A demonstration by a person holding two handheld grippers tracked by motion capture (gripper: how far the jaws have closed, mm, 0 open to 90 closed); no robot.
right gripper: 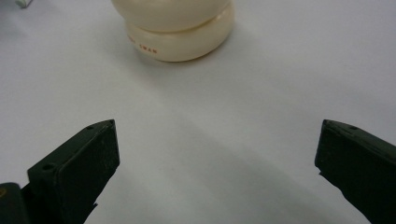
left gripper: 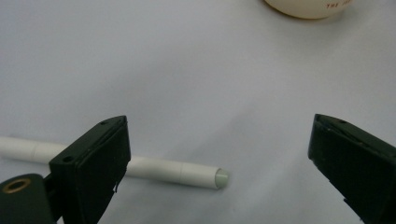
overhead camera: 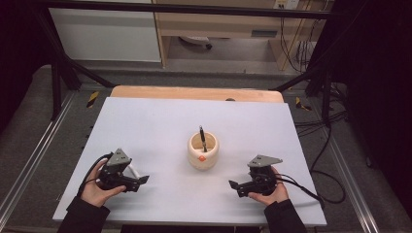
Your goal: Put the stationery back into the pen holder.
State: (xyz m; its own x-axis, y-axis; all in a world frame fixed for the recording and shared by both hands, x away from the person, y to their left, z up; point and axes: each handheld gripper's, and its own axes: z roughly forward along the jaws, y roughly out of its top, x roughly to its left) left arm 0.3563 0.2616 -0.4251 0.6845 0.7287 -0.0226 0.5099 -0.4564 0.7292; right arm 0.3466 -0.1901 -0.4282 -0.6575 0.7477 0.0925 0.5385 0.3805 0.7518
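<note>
Your left gripper hangs wide apart over the white pen, your right gripper gapes empty, the cup with its black pen between them.

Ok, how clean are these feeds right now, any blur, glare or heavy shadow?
High view: dim, slightly soft, dark surroundings, no glare on the table. Left gripper view: white pen fairly sharp, jaws soft up close. Right gripper view: cream pen holder brightly lit, a broad soft shadow across the table below it.

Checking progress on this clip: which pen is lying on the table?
The white pen beside the left gripper lies flat; the black pen stands in the cream holder.
</note>
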